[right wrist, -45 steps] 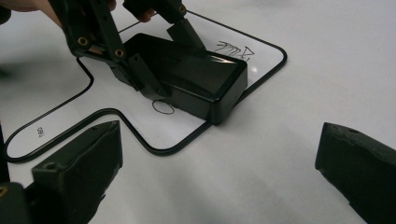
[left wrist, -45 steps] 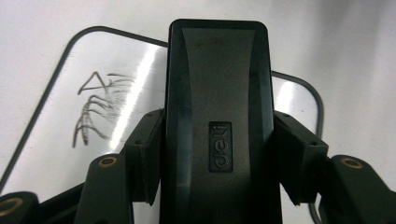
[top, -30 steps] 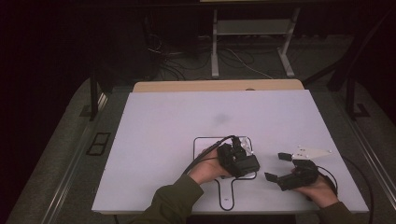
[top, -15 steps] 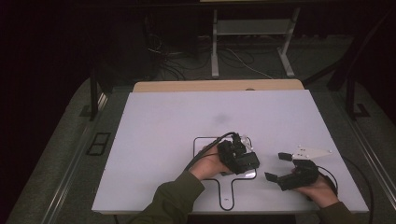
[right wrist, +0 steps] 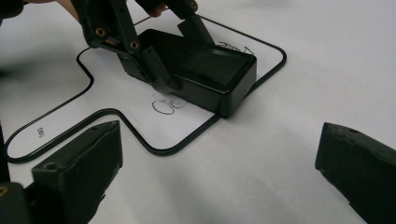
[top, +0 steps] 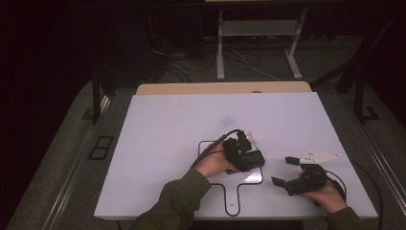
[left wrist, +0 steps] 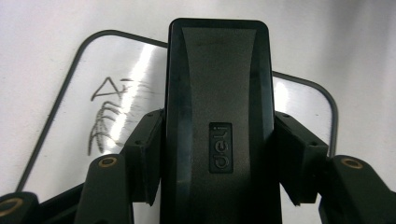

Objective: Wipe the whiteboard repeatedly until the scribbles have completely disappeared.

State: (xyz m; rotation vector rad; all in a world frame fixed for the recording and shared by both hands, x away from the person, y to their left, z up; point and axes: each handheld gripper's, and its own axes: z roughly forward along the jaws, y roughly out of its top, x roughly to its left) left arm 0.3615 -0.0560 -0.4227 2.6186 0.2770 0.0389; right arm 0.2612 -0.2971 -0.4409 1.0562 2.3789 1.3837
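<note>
Left gripper view shows your left gripper (left wrist: 219, 154) pinching the glossy black rectangular plastic box (left wrist: 219, 107) at frame centre, over the black-outlined paddle shape (left wrist: 70, 93). Keep it level; right gripper (right wrist: 219, 172) stays spread.

Flat rectangular white table top (top: 163, 139): plain white, carrying a black outline drawing (right wrist: 154, 148) with grey scribbles inside it. On the outline, a glossy black plastic box (left wrist: 219, 116), matte black centre panel. Beside it, olive-green sleeve (top: 177, 201). Beyond the table top, tan wooden edge (top: 220, 88).
</note>
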